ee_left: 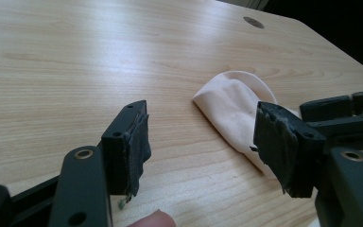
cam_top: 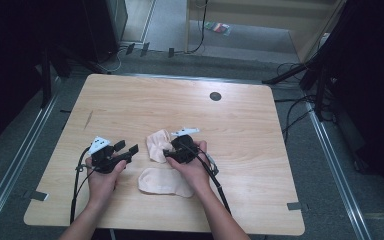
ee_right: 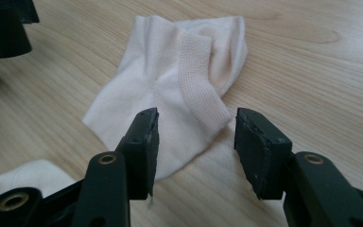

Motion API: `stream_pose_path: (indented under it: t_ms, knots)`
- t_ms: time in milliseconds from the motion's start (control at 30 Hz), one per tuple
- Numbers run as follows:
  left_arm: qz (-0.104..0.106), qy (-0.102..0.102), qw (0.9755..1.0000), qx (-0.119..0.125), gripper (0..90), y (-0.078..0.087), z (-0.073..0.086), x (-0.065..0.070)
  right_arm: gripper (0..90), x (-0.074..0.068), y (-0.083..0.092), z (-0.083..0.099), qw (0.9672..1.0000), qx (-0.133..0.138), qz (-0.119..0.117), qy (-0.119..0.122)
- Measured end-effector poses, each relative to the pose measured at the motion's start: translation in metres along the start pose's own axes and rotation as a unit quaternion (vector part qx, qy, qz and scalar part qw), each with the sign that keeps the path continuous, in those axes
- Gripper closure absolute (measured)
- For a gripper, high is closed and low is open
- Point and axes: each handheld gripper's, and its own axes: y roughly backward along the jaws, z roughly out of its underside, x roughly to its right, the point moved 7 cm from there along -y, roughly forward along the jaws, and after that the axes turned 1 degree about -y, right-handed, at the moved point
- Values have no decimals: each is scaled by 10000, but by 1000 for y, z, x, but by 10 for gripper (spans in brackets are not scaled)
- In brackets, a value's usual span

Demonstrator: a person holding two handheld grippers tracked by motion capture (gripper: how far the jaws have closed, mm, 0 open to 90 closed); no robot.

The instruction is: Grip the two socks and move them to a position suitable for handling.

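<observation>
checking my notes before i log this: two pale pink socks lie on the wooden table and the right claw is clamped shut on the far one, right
Not quite. The right claw is open, not clamped: the right gripper view shows its jaws apart over the far pale pink sock, pressing nothing. Two socks on the wooden table is correct.

Right gripper (ee_right: 196,151) jaws parted over a folded pale sock (ee_right: 179,90) (ribbed cuff uppermost), wooden table (ee_right: 312,61), second sock (ee_right: 23,182) at lower left

In the high view the right hand (cam_top: 192,167) covers one end of the nearer sock (cam_top: 162,182). In the right gripper view that sock (ee_right: 23,182) is cut off by the bottom edge. The small bright object on the floor (cam_top: 219,28) is too small to identify.
</observation>
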Motion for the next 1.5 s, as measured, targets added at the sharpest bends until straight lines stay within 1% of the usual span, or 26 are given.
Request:
stream_pose_path:
  t_ms: [100,133,167,200,233,267,333,367,400,433,533,633,700,767,800,967,1067,1200,1267,1300,1333,1367,1400,1433,1467,1500]
  knots:
    - [-8,74,10000,6,370,0,0,-1,543,-2,-9,-1,9995,-135,217,173]
    - [-10,78,10000,-4,373,0,0,-1,599,-2,-10,-2,9987,-95,403,292]
    - [-12,82,10000,-9,375,0,0,-1,743,-3,-10,-3,9972,-52,612,434]
    - [-12,78,10000,-5,375,-1,0,-1,743,-3,-10,-3,9972,-52,612,434]
    - [-10,66,10000,-10,375,-1,0,0,870,-3,-9,-3,9964,-22,683,505]
    - [-10,66,10000,-10,375,-1,0,0,870,-3,-9,-3,9964,-22,683,505]
    - [13,84,10000,-34,375,-1,0,-1,885,-5,-6,-5,9971,54,605,452]
    - [21,92,9999,-41,374,-1,1,-1,889,-8,-1,-11,9969,223,576,489]
    - [29,96,9999,-44,374,-1,1,-1,889,-8,-1,-11,9969,223,576,489]
    - [35,78,10000,-44,368,-1,0,0,890,-12,6,-17,9970,372,488,468]
    - [32,-5,10000,-94,351,-3,1,2,891,-17,15,-27,9969,514,368,466]
    - [-138,-191,9995,-197,349,-4,2,5,891,-24,25,-39,9960,679,279,517]
    - [-144,-292,9990,-304,348,-6,3,7,891,-30,34,-50,9948,801,207,590]
    - [-13,-326,9986,-427,308,-9,4,12,892,-37,43,-62,9935,885,160,705]
    - [46,-334,9982,-486,308,-10,4,15,892,-37,43,-62,9935,885,160,705]
    - [268,-353,9972,-607,276,-21,5,29,892,-52,55,-80,9910,1033,56,846]
    - [282,-429,9966,-650,272,-25,5,32,892,-58,59,-84,9901,1090,-59,883]
    - [206,-520,9965,-618,284,-31,3,33,891,-72,68,-90,9875,1229,-360,919]
    - [-10,-518,9971,-553,352,-31,2,29,891,-78,74,-92,9846,1313,-560,1013]
    - [-139,-530,9971,-534,452,-31,1,26,891,-81,82,-94,9821,1387,-706,1057]
    - [-252,-569,9966,-541,452,-30,0,22,891,-81,82,-94,9821,1387,-706,1057]
    - [-500,-631,9951,-568,631,-27,-1,13,891,-78,91,-95,9811,1454,-777,1010]
    - [-500,-631,9951,-568,714,-27,-1,13,891,-78,91,-95,9811,1454,-777,1010]
    - [-572,-672,9945,-567,714,-23,-2,8,892,-75,94,-94,9808,1482,-760,1017]
    - [-641,-691,9941,-539,806,-19,-4,4,892,-70,98,-92,9810,1489,-682,1042]
    - [-731,-730,9936,-453,839,-15,-7,0,894,-63,100,-90,9817,1482,-607,1032]
